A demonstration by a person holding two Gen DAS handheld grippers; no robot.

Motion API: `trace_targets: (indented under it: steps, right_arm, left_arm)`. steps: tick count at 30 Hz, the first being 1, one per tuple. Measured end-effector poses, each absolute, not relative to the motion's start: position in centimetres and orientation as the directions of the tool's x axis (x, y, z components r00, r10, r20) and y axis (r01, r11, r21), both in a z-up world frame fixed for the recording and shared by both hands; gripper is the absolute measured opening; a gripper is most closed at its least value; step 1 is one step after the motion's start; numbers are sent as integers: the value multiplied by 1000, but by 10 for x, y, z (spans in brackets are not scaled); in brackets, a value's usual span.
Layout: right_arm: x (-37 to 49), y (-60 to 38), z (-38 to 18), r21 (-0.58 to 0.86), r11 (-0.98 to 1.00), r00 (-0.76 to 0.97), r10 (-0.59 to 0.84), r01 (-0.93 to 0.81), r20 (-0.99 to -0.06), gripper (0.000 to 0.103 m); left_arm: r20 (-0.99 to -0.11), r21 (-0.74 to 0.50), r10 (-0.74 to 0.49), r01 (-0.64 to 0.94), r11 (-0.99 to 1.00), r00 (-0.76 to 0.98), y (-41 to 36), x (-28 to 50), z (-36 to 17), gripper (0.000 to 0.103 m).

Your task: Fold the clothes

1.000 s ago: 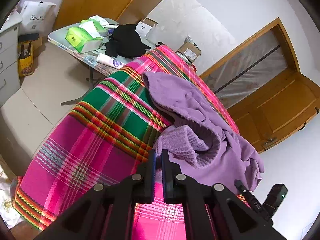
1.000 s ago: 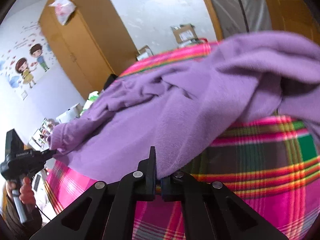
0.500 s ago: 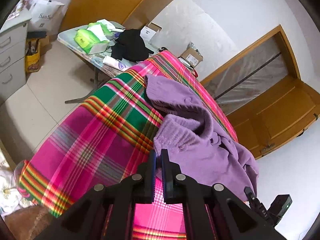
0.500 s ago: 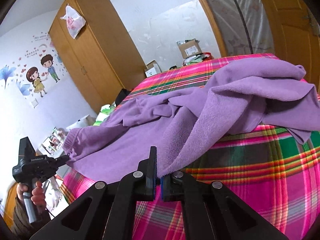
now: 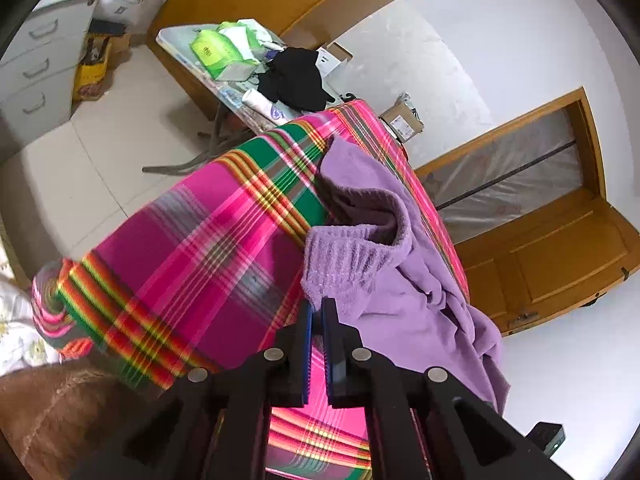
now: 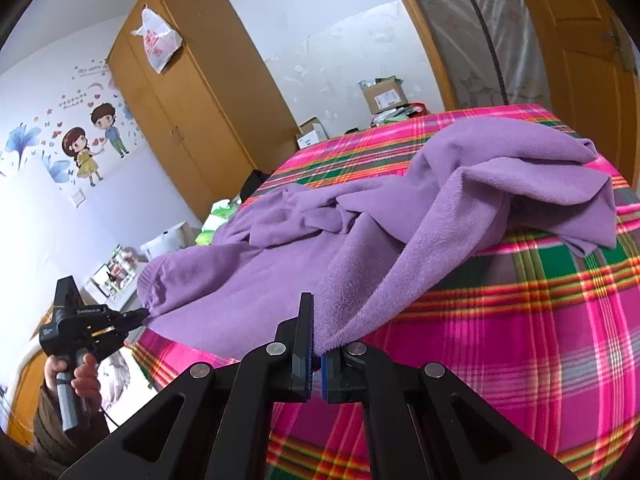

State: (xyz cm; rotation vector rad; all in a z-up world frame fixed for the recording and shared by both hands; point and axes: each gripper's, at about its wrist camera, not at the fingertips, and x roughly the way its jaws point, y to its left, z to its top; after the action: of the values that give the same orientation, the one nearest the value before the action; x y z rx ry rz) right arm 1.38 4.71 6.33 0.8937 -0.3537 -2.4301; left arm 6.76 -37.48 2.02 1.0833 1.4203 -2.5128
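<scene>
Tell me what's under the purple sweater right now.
The purple sweater lies on a pink plaid bedspread, which shows all around it. Whatever else might sit beneath the bunched cloth is covered and can't be seen.

Lilac-purple sweater (image 6: 400, 220) mid-frame on a pink plaid cloth (image 6: 520, 320) striped green, yellow and red; black grippers; orange-brown wardrobe (image 6: 192, 92) upper left
</scene>
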Motion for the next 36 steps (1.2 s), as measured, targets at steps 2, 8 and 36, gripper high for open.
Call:
trace_targets:
  steps: [2,8,36]
  right_arm:
    - [17,49,64,407,-828,-642,-558,387,-526,3]
    - [23,54,57,404,-828,-615,-560,389,-555,3]
    - [9,63,10,414,-845,-493,-535,340,-686,3]
  left_arm:
    - [-592,-747,288,378,-548,-753,-377,72,17,5]
    - [-595,-756,294,397,-520,-748,-376,82,5,5]
    - [-682,-690,253,489,-533,-687,-373,89,-11,5]
